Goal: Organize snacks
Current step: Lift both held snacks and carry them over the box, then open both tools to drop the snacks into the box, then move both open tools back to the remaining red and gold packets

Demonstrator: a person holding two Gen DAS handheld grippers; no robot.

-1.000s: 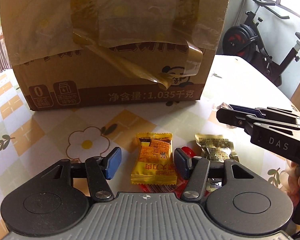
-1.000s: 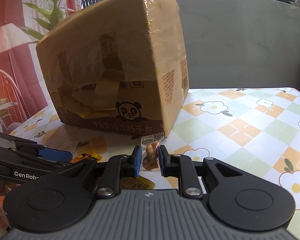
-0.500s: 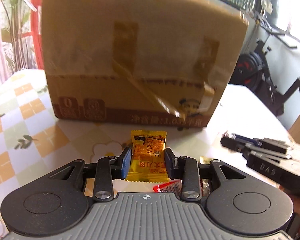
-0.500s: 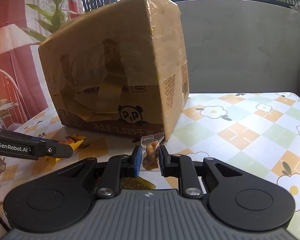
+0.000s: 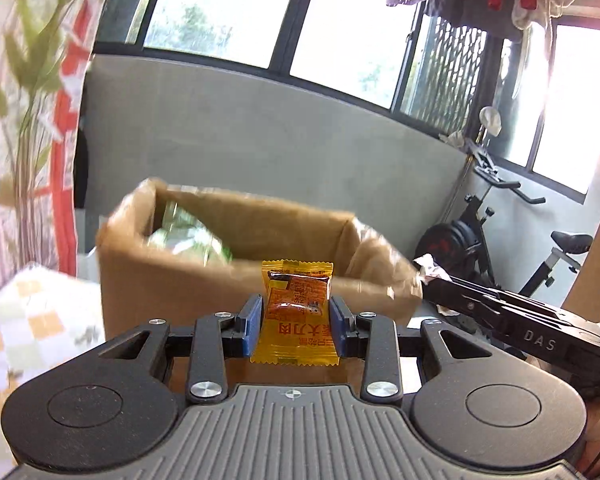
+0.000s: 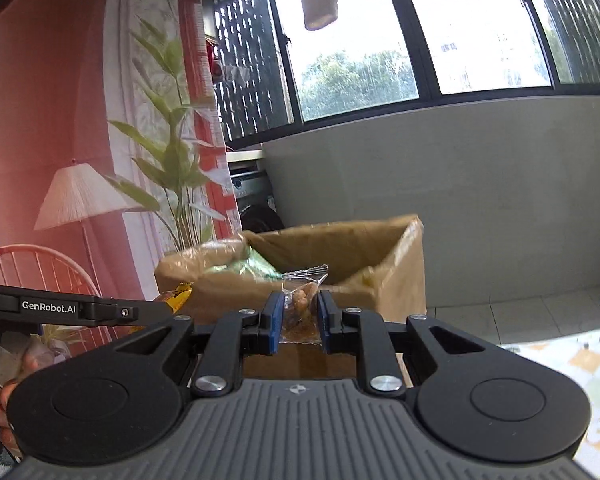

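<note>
Clamping an orange rectangular foil snack packet (image 5: 296, 312) between its blue pads, the left gripper (image 5: 296, 322) holds it upright in the air, its top edge level with the near rim of the open brown cardboard box (image 5: 172, 280) behind it. Its jaws have just been closing, and the packet sits pinched between them. The right gripper (image 6: 298, 318) is closed on a small clear plastic sachet of brownish nuts (image 6: 300, 304), likewise raised in front of the box's open top. Inside the box, blurred green packaging (image 6: 256, 266) shows against the left wall. Both grippers sit near each other, each visible at the edge of the other's view. A corner of the flower-patterned bench (image 6: 580, 364) shows at lower right.
</note>
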